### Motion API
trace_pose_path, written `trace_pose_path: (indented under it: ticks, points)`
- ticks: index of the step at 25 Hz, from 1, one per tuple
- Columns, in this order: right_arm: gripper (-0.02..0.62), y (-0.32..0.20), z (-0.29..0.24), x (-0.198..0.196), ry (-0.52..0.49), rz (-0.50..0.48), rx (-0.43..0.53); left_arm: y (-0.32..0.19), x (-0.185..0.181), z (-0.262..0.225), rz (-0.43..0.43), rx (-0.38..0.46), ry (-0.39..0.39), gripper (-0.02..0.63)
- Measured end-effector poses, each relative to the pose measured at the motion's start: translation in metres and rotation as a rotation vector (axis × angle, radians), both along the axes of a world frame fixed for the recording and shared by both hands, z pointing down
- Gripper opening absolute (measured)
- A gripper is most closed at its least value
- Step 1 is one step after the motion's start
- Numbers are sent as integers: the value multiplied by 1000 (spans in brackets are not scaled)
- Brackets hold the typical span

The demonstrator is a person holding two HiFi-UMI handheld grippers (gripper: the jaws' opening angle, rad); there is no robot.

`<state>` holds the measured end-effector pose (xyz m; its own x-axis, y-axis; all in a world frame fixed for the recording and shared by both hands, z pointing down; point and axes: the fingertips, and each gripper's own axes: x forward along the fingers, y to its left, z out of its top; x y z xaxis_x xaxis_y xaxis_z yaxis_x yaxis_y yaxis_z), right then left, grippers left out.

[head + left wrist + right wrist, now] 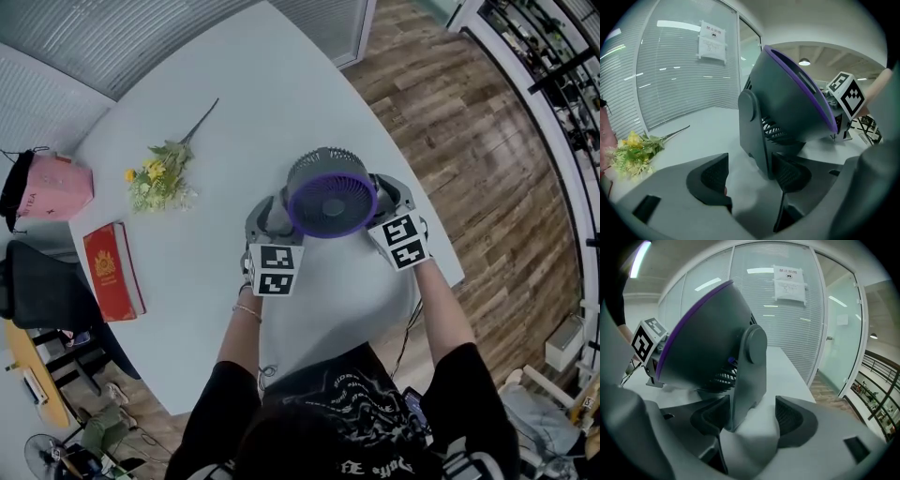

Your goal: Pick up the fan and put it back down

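In the head view, the fan [330, 192] is over the near part of the white table [234, 103], its purple-rimmed face turned up, with the left gripper [275, 214] and right gripper [382, 195] flanking it; the fan's head hides its foot. Flowers [161, 178], a red book [112, 270] and a pink bag [54, 186] lie well apart to the left. In the left gripper view the jaws stand spread, the fan's side post [754, 131] against the right pad [787, 173] and the left pad free; the other gripper's marker cube [847, 93] shows past the fan. In the right gripper view the jaws are spread too, the post touching the left pad [715, 418], with a glass wall [825, 333] and a paper notice [789, 284] behind
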<state>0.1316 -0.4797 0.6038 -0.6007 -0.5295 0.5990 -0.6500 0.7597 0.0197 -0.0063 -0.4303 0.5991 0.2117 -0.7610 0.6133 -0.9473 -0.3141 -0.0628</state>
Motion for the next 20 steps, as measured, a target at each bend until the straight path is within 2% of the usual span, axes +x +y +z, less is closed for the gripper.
trace_pose_path:
  ticks: [5, 11, 13, 15, 18, 20]
  points:
    - [290, -2, 6, -3, 22, -34, -6, -10, 1, 4, 35, -5, -12, 311]
    - [258, -6, 5, -2, -2, -28, -23, -19, 5, 10, 82, -5, -2, 308]
    - [250, -6, 5, -3, 0, -35, -33, -21, 10, 9, 113, -7, -10, 280]
    - [248, -6, 6, -4, 3, -54, -52, -23, 13, 8, 133, -7, -7, 219]
    - [193, -4, 6, -6, 25, -93, -48, -24, 15, 7, 131, -7, 18, 218]
    - [183, -4, 5, -4, 25, -91, -46, -23, 17, 7, 132, -13, 12, 216]
